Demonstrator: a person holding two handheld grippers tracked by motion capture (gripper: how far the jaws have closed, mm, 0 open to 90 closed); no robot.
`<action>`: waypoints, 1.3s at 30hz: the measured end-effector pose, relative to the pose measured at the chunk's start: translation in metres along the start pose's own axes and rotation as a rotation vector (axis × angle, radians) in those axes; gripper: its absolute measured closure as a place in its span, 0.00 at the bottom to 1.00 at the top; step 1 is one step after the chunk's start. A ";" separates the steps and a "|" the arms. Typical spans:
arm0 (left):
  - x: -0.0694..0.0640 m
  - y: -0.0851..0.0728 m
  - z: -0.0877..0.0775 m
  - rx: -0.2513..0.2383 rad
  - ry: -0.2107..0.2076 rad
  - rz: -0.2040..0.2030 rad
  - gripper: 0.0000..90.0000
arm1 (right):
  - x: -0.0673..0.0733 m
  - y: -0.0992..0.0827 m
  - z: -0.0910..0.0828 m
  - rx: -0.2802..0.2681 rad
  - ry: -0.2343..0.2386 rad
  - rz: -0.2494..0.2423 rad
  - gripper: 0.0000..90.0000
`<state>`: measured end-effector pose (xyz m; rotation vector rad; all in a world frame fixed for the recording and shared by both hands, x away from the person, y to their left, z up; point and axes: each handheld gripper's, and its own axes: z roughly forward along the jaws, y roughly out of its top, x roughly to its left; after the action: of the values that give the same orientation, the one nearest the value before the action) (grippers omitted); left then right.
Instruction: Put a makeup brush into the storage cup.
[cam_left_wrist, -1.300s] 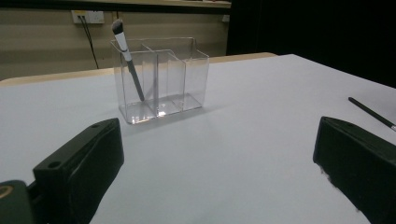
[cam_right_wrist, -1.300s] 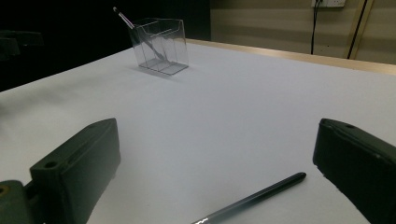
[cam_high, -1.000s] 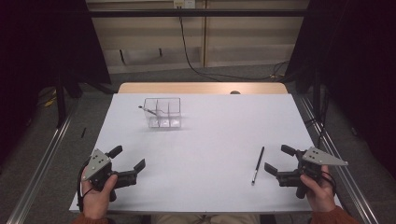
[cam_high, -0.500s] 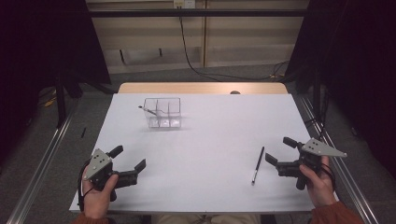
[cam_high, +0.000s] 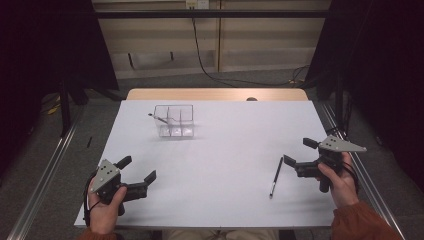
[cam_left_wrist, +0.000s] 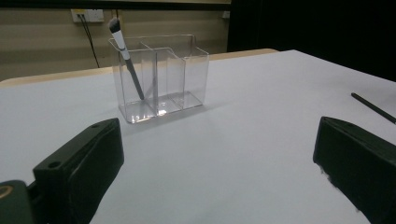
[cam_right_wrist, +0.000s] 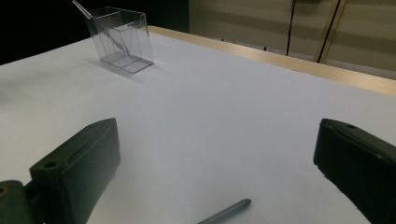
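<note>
White paper covers the table (cam_high: 225, 150) in front of you, and both of your claws hover just above it with nothing in them.

Your right gripper (cam_high: 302, 154) sits near the table's right edge, held in your right hand (cam_high: 340, 182), its two black jaws spread wide apart. A slim dark pen (cam_high: 276, 176) lies flat on the paper just beside that claw, on the side toward your other hand, not touching either jaw. In the right gripper view the tip end of the pen (cam_right_wrist: 224, 213) shows low between the open jaws, slightly nearer the left one.

Your left gripper (cam_high: 136, 169) is near the front left corner, held in your left hand (cam_high: 102, 210), and its jaws also stand wide apart and empty. Straight ahead of this claw, well apart from it, stands a clear plastic organizer (cam_left_wrist: 161, 77) with several compartments. A makeup brush (cam_left_wrist: 127, 58) leans tilted inside its front left compartment, as the left gripper view shows it, bristle end up and sticking out above the rim.

From the right claw, the organizer (cam_right_wrist: 120, 38) is far off, ahead and to the left.
</note>
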<state>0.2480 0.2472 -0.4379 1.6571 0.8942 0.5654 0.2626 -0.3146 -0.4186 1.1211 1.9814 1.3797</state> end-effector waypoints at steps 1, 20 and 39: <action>0.000 0.000 0.000 0.000 0.001 0.000 0.02 | -0.001 0.002 0.001 0.010 -0.001 -0.009 0.00; 0.000 -0.001 0.000 0.009 -0.005 0.002 0.02 | -0.005 0.006 0.020 0.271 0.056 -0.049 0.02; 0.000 -0.001 0.001 0.016 -0.011 0.007 0.02 | -0.005 0.011 0.034 0.520 0.173 -0.236 0.03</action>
<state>0.2488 0.2468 -0.4390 1.6769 0.8878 0.5542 0.2948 -0.2995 -0.4220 0.9498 2.5958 0.8874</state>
